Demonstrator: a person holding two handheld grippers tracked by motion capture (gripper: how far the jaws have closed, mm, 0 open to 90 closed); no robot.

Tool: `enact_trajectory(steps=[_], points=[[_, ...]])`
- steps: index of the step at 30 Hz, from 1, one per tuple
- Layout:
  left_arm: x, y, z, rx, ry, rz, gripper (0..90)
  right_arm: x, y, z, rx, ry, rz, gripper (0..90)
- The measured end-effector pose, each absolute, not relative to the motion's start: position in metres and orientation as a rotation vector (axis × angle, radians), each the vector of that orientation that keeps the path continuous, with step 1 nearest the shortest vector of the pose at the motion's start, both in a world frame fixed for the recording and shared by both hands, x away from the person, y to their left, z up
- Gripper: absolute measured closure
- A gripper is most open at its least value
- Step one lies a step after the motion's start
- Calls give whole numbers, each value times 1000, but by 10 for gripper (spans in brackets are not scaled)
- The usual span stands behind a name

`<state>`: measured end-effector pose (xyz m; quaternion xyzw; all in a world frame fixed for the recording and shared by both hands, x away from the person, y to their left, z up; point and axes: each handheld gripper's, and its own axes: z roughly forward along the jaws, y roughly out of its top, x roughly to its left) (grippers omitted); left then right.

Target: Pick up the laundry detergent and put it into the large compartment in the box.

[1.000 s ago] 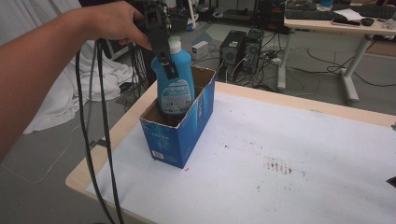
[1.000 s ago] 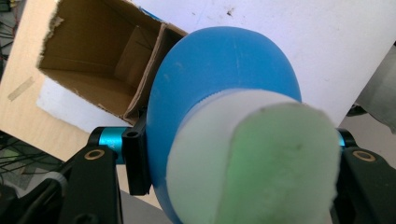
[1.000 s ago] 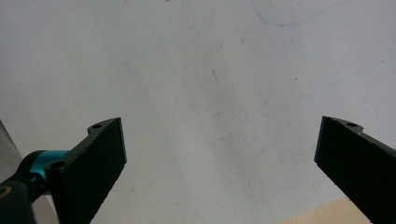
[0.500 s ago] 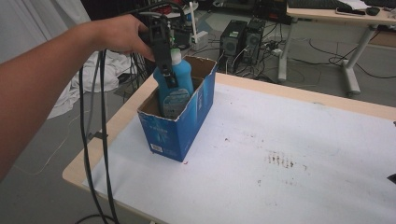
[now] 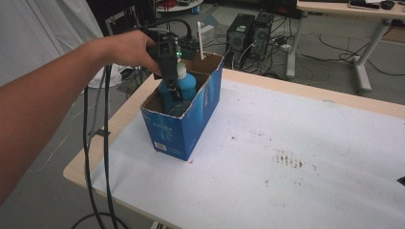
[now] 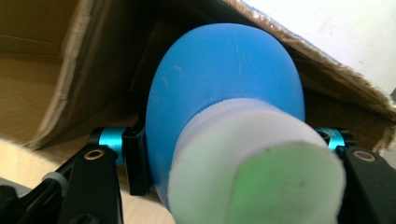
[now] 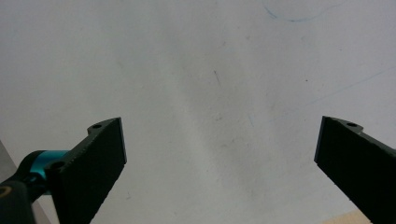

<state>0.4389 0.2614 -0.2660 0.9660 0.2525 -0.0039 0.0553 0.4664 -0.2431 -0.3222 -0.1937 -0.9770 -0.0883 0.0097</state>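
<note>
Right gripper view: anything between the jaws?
No. The right gripper has its jaws spread wide, with just the bare white table surface visible in the gap.

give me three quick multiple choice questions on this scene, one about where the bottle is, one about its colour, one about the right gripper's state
1. Where is the bottle?
A. Inside the cardboard box
B. Lying on the white table
C. On the floor

2. What colour is the bottle's body?
A. Red
B. Blue
C. Green

3. How is the right gripper?
A. Shut on a cloth
B. Shut on the bottle
C. Open, holding nothing

Answers: 1 A, the high view shows it standing in the box, held by the left gripper. 2 B, the left gripper view shows a blue body under a white cap. 3 C, its jaws stand wide apart over the bare table.
</note>
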Motion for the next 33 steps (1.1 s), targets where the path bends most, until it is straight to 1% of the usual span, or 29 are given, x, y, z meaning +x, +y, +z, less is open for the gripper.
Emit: enact_trajectory(steps=[10, 27, 28, 29, 32, 33], points=[[437, 261, -282, 2949, 780, -28, 377, 465, -245, -322, -606, -3053, -279, 12], [442, 259, -285, 2917, 824, -34, 373, 464, -245, -327, -598, -3048, -277, 12], [443, 259, -284, 2908, 832, -31, 364, 464, -245, -327, -596, -3048, -280, 12], [443, 260, -282, 2901, 834, -32, 337, 464, -245, -327, -596, -3048, -281, 12], [443, 262, -277, 2865, 843, -22, 332, 464, -245, -327, -600, -3049, -278, 12], [442, 263, -274, 2854, 856, -18, 304, 464, -245, -327, -599, -3047, -280, 12]])
